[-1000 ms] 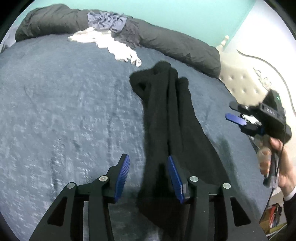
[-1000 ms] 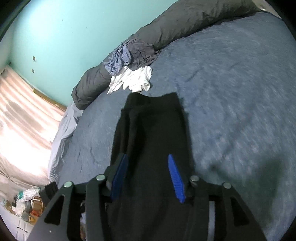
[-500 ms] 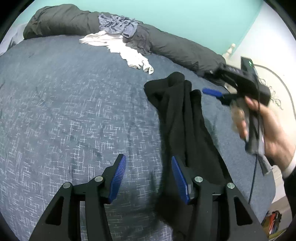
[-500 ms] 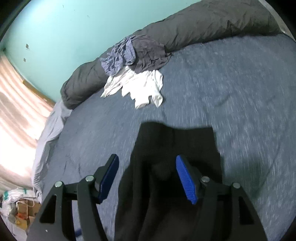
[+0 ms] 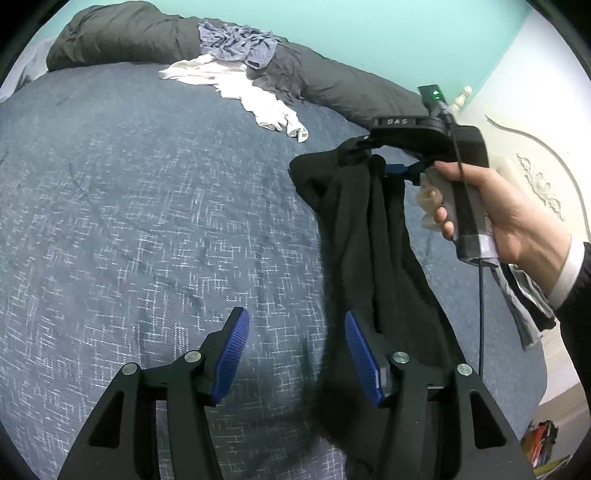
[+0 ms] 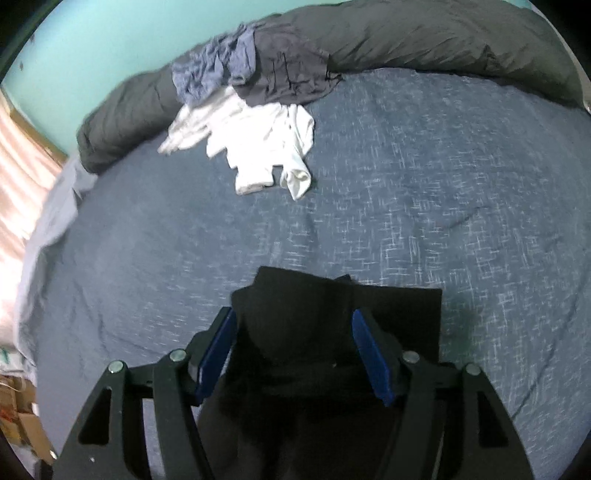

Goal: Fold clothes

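1. Setting: a bed (image 5: pixel 129 206) covered in a blue flecked spread carries all the items. A dark grey duvet (image 5: pixel 147 33) lies rolled along its far edge, against a teal wall.

2. Task item: a black garment (image 5: pixel 369 236) lies on the bed as a long, narrow, bunched strip. In the left wrist view it runs from the lower right foreground up toward the middle right. In the right wrist view its far end (image 6: pixel 332 306) shows a fairly square edge resting on the spread.

3. Left gripper (image 5: pixel 295 354): the fingers (image 5: pixel 231 354) are partly apart and opening. Only bedspread lies between the blue pads; the right-hand pad stands just beside the garment's left edge. Nothing is gripped.

4. Right gripper (image 6: pixel 293 350): the fingers (image 6: pixel 371 358) are set moderately wide. The far end of the black garment lies between them, but the pads are not pressing on it. From the left wrist view the same gripper (image 5: pixel 391 170) is at the garment's far end, held by a hand (image 5: pixel 491 206) in a dark sleeve with a white cuff; a cable hangs from its handle.

5. Other items: a crumpled white garment (image 6: pixel 258 147) lies on the spread well beyond the black one. A blue-grey garment (image 6: pixel 214 70) and a dark grey garment (image 6: pixel 288 74) are heaped just behind it, on the duvet.

6. A cream carved headboard (image 5: pixel 535 166) stands at the right of the left wrist view.
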Motion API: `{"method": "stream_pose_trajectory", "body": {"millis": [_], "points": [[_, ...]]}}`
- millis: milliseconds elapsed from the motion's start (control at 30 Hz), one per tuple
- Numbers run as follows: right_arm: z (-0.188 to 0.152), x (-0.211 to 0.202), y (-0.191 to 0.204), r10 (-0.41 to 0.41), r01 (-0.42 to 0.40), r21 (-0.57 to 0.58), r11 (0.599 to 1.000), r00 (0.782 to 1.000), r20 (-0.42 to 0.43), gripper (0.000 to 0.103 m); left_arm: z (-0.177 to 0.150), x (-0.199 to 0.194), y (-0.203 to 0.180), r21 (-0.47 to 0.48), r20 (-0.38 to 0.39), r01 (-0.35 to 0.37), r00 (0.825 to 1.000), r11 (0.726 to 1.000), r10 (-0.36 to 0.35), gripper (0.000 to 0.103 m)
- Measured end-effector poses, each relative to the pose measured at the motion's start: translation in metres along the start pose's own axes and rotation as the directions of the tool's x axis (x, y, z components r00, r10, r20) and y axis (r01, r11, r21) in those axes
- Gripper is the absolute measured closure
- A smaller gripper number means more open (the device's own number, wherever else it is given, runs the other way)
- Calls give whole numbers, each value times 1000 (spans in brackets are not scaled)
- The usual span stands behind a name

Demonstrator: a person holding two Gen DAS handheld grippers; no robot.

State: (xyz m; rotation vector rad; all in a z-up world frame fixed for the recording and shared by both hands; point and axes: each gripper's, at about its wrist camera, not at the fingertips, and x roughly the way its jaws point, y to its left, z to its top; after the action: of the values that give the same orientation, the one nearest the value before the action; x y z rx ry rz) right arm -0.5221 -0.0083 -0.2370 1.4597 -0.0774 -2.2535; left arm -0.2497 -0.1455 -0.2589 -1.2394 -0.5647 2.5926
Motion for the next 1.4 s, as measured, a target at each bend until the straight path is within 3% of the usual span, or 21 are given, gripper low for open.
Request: {"method": "stream_pose_trajectory", "body": {"millis": [100, 267, 400, 500, 633, 800, 1300, 1400], "points": [[1, 10, 2, -2, 2, -12, 1000, 1000, -19, 40, 1, 0, 4, -19, 3, 7, 1000, 1000, -7, 44], [-2, 13, 4, 12, -12, -19, 1000, 1000, -7, 75, 2, 2, 8, -27, -2, 6, 1000, 1000, -6, 43], [-8, -12, -2, 20, -22, 15, 1000, 996, 82, 84, 3, 0, 11, -45, 4, 10, 1000, 999, -10, 43], [-13, -39, -7, 17, -22, 36, 999, 988, 152, 85, 3, -3, 11, -48, 9, 17, 1000, 999, -17, 43], [-15, -74, -6, -51, 42, 45, 998, 976, 214, 86, 3, -5, 9, -53, 10, 25, 1000, 998, -24, 43], [-9, -80, 7, -145, 139, 41, 989, 965, 219, 86, 4, -6, 8, -51, 14, 26, 1000, 998, -25, 43], [-19, 23, 115, -50, 57, -145, 988, 997, 51, 86, 6, -13, 36, -123, 33, 16, 999, 992, -12, 43], [-21, 39, 123, -5, 6, -182, 983, 1000, 5, 75, 6, -12, 37, -117, 30, 12, 1000, 993, -9, 43]]}}
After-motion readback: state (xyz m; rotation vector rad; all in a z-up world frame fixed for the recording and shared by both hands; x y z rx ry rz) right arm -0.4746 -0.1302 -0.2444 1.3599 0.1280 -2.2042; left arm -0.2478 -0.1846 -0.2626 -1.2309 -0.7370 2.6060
